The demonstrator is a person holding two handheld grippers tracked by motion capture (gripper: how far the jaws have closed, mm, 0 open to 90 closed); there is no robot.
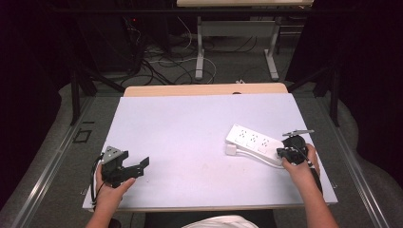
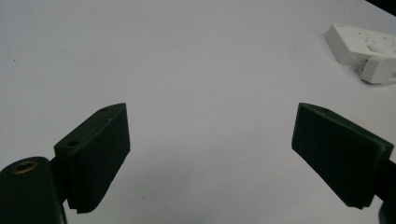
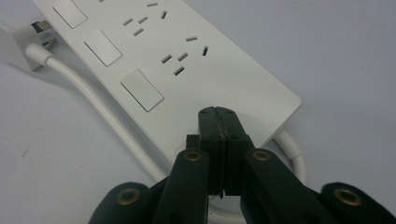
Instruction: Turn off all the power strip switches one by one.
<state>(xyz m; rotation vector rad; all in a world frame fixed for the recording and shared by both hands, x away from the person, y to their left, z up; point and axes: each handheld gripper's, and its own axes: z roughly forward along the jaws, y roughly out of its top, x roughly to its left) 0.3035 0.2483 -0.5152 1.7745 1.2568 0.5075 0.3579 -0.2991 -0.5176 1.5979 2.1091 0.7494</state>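
At the left of the high view, the left gripper [image 1: 138, 167] rests low over the near-left part of the white table [image 1: 190, 123], held in the person's left hand [image 1: 110, 190]. Its jaws stand wide apart with nothing between them; its own view shows only bare tabletop in the gap, with the power strip [image 2: 362, 42] far off at the upper right.

Further right, the power strip [image 1: 254, 141] lies flat on the right half of the table, its white cable [image 3: 84, 88] looping alongside and its plug [image 1: 231, 149] lying just beside its left end.

At the right, the right gripper [image 1: 287, 151] sits at the strip's near-right end, in the right hand [image 1: 300, 164]. In the right gripper view its jaws are pressed together, tips resting at the strip's end face, and nothing appears caught between them (what lies beneath the tips is hidden).

The strip looks rigid, light and smooth-sided, so likely slippery; gripping across its narrow width near one end seems soundest. The cable is flexible and will trail along.
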